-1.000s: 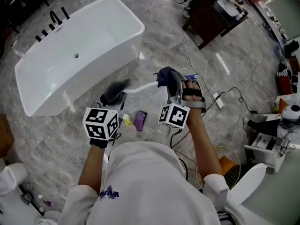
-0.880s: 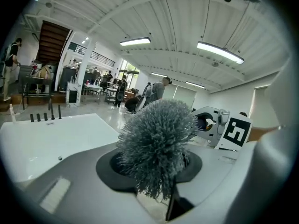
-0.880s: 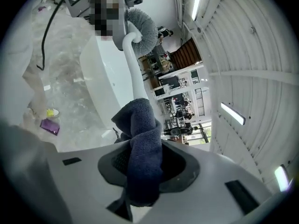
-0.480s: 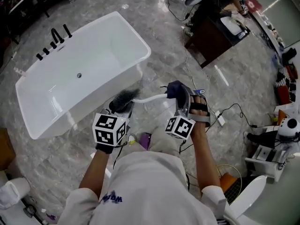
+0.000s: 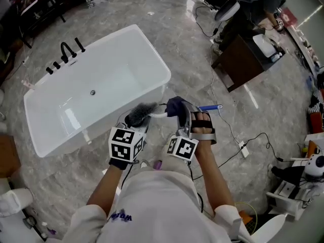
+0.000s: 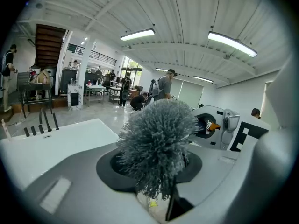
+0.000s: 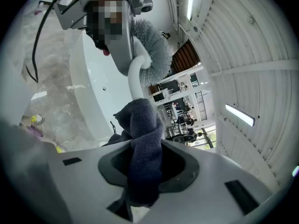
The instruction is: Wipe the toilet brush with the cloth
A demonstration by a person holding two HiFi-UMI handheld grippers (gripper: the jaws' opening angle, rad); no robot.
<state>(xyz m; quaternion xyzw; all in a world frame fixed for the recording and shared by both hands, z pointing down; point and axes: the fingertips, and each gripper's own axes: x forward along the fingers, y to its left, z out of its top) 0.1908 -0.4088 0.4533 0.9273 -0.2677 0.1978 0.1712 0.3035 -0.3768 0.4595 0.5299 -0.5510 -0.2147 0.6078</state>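
The toilet brush has a grey bristle head (image 5: 140, 114) and a curved white handle (image 5: 158, 115). My left gripper (image 5: 135, 123) is shut on it close to the head, and the bristles (image 6: 156, 146) fill the left gripper view just past the jaws. My right gripper (image 5: 178, 113) is shut on a dark blue cloth (image 5: 175, 105), bunched up between the jaws (image 7: 144, 148). The cloth is wrapped around the far end of the handle (image 7: 135, 78). Both grippers hang in the air side by side, near the corner of the bathtub.
A white bathtub (image 5: 152, 59) with black taps (image 5: 66, 54) lies ahead on the left on the marble floor. At the upper right is a dark desk (image 5: 243, 62) with a person beside it. Cables (image 5: 238, 146) trail across the floor on the right, and a toilet (image 5: 268, 227) stands at the lower right.
Both grippers have travelled together with the brush and cloth toward the bathtub, which now lies closer. The grips have not changed. The purple thing on the floor is now nearly hidden under my body.
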